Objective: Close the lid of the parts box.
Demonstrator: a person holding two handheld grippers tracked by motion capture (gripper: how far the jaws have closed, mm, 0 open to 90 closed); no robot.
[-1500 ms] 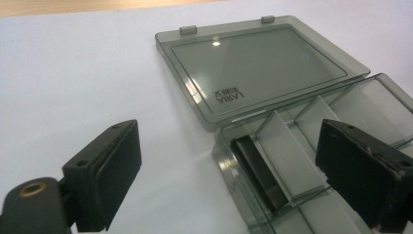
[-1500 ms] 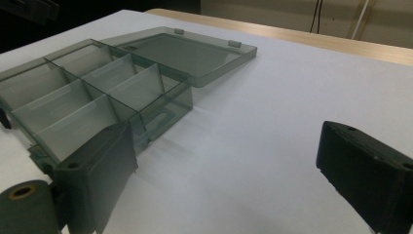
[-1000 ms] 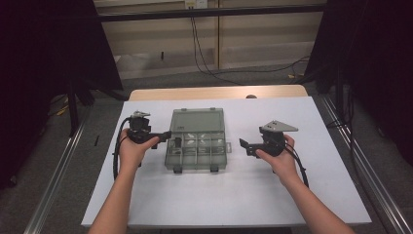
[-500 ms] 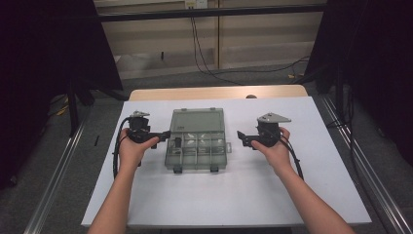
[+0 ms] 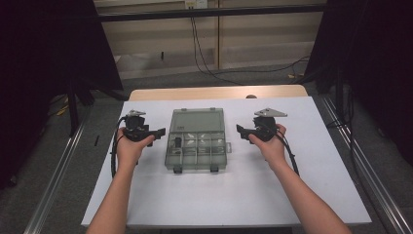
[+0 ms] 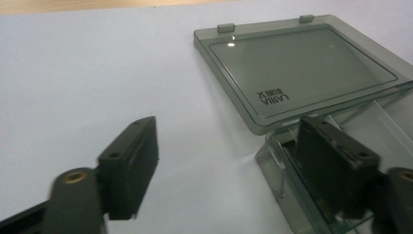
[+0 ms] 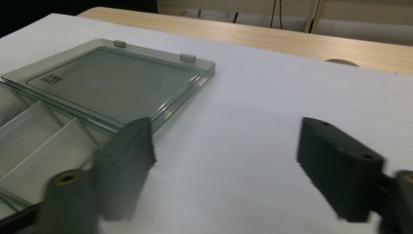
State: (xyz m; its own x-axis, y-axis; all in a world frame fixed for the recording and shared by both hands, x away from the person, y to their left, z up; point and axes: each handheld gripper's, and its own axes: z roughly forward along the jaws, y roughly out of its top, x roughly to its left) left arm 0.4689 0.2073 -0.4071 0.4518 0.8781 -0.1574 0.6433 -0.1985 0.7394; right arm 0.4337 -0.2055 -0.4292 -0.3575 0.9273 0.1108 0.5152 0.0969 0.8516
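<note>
Left tool (image 5: pixel 158 131) and right tool (image 5: pixel 239 129), jaws spread and just closing on nothing, flank the smoky clear plastic compartment box (image 5: pixel 197 140) mid white worktop (image 5: pixel 234 195). Lid already lies open flat; judged early, with small contents (image 5: pixel 178 142) untouched.

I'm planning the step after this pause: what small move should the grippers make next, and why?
Probably bring both grippers inward to the box. It lies open, lid flat behind the tray, and the left gripper and right gripper, jaws just narrowed but empty, flank it without touching.
</note>
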